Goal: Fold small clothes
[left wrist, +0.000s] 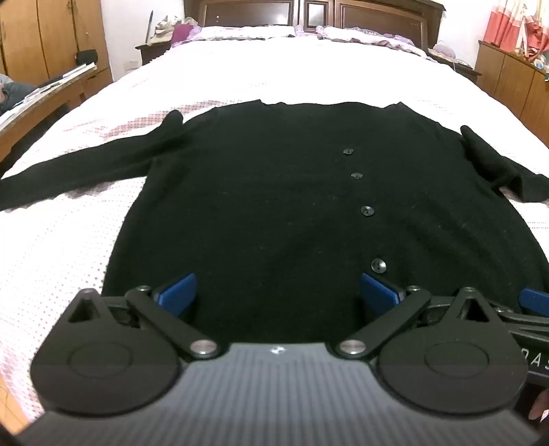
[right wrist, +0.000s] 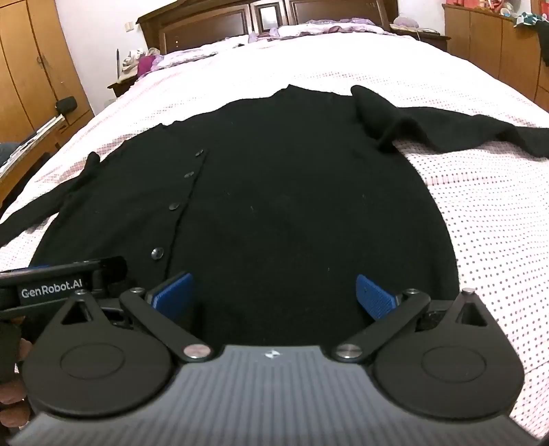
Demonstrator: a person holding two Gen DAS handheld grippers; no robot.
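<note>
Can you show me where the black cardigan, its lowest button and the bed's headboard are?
Cardigan (left wrist: 260,192): left wrist view, middle of its front.
Lowest button (left wrist: 378,265): left wrist view, the button's centre.
Headboard (right wrist: 206,29): right wrist view, its dark wooden panel.

Black hand-held gripper (right wrist: 274,298), blue ribbed pads (right wrist: 173,291), silver pivot screws, white "GenRobot.AI" lettering

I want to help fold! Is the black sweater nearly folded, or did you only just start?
Only just started. Done: the black cardigan lies spread flat and buttoned on the bed, both sleeves out to the sides. In hand: nothing yet; the left gripper and right gripper are both open near its bottom hem, holding no cloth. Left: fold the sleeves in, then fold the body.
</note>
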